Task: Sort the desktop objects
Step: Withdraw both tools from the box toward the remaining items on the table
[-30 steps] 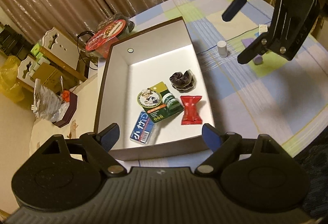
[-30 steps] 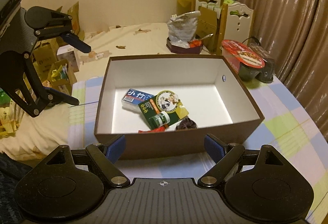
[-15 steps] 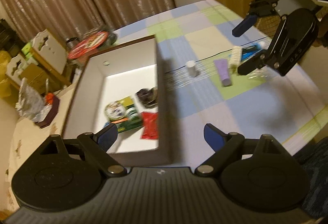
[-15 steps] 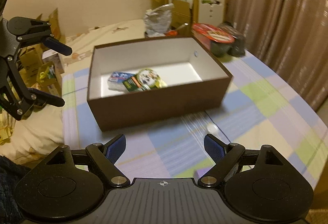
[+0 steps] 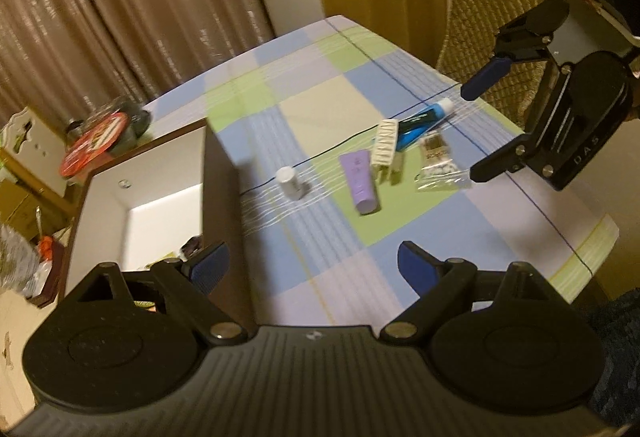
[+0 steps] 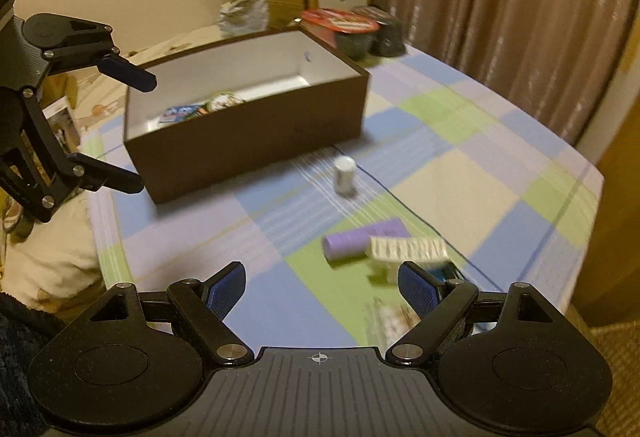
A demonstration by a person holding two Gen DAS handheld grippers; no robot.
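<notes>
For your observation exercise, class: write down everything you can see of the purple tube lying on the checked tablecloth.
The purple tube is a small lilac squeeze tube, plastic by its look, with a round capped end and a flat crimped end. It lies on its side on a green square of the checked tablecloth, between the upright white bottle and the ribbed white box, which looks to touch or overlap it. No jaws hold it. Its print is too blurred to read.

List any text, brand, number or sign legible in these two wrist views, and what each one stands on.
"DAS": raised letters on the body of the right gripper, seen in the left wrist view.
Clear packet: dark print on its label, too blurred to read.
Red lid behind the brown box: printed, blurred.
Packets inside the box: print unreadable.
Purple tube, blue tube, small white bottle: nothing legible.
</notes>
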